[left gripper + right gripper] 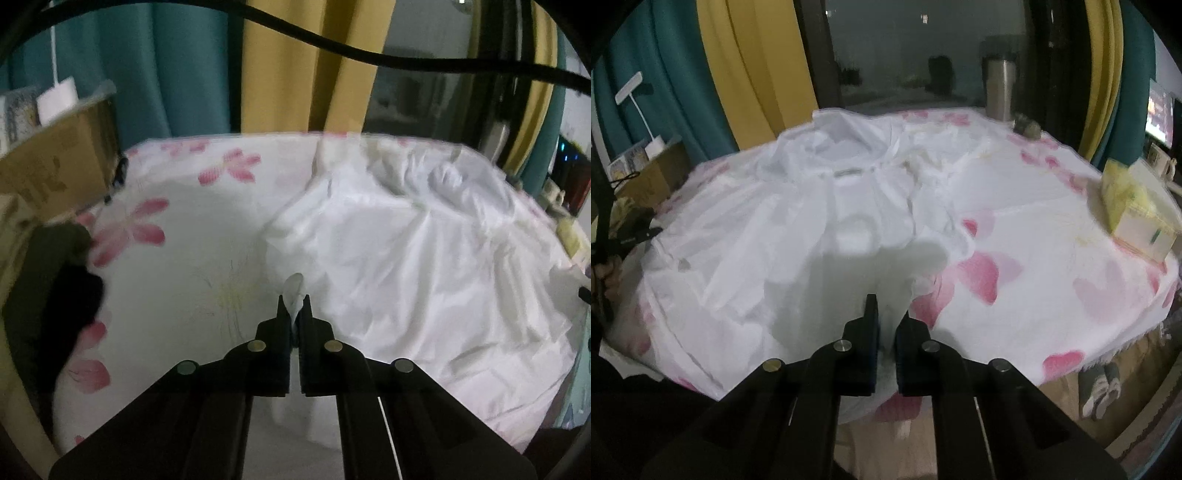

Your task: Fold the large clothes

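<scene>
While both views look down across a table draped in a white cloth with pink petal prints point(147, 229), the left gripper point(294, 301) stands at the lower centre of its frame with its black fingers clenched on a small tuft of thin white fabric, which pokes up above the fingertips. That tuft belongs to the white garment point(424, 251), which lies crumpled and creased over the right half of the left wrist view, reaching from the gripper up to the far edge of the table. At the left edge of that frame a cardboard box point(55, 162) sits beside the table, with dark cloth heaped below it. Teal and yellow curtains point(288, 62) hang behind. From the right wrist view, the right gripper point(886, 310) sits at the lower centre, its jaws drawn nearly together over the near edge of the same garment point(798, 229); white fabric shows in the narrow gap between the pads, so it appears to be pinching the hem. Here the garment covers the left and middle of the table, its neckline towards the top centre. A yellow packet with a small carton point(1137, 214) rests on the tablecloth at the right edge.
</scene>
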`<act>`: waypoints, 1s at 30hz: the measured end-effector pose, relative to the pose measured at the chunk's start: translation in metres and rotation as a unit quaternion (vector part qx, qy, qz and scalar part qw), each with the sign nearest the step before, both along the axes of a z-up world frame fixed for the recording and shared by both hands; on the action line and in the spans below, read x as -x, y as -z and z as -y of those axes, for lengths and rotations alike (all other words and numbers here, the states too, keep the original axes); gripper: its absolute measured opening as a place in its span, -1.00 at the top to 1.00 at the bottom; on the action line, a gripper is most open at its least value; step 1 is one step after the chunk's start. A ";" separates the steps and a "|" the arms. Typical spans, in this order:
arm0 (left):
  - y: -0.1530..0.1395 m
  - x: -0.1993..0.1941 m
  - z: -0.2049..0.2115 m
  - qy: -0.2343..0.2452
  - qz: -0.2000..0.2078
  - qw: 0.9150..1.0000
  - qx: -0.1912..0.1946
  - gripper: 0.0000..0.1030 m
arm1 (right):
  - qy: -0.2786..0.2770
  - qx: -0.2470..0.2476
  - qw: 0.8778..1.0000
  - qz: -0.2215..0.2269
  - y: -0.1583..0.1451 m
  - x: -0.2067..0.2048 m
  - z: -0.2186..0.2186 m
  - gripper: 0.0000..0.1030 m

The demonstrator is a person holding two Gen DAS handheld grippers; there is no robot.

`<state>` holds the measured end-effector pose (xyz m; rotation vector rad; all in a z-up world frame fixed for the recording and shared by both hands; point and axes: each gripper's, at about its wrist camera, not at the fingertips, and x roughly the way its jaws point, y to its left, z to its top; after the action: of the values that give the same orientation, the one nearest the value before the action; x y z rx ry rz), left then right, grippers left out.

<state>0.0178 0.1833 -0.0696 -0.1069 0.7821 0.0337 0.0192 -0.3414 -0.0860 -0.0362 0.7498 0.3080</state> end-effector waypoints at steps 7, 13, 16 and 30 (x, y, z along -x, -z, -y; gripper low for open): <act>-0.043 0.006 0.002 -0.006 0.068 0.998 0.013 0.94 | 0.014 0.024 0.998 0.061 -0.039 -0.005 0.000 0.86; -0.068 0.004 0.001 -0.010 0.099 0.995 0.013 0.94 | 0.032 0.022 0.995 0.094 -0.060 -0.014 0.004 0.86; -0.077 0.001 -0.002 -0.015 0.111 0.994 0.015 0.94 | 0.036 0.021 0.994 0.104 -0.066 -0.020 0.007 0.86; -0.097 -0.039 -0.022 -0.039 0.142 0.987 0.063 0.94 | 0.054 0.005 0.989 0.136 -0.089 -0.063 0.034 0.86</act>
<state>0.0568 0.2052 0.0271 -0.2567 0.4949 0.0429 0.0819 -0.3755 0.0028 -0.0461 0.4804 0.1906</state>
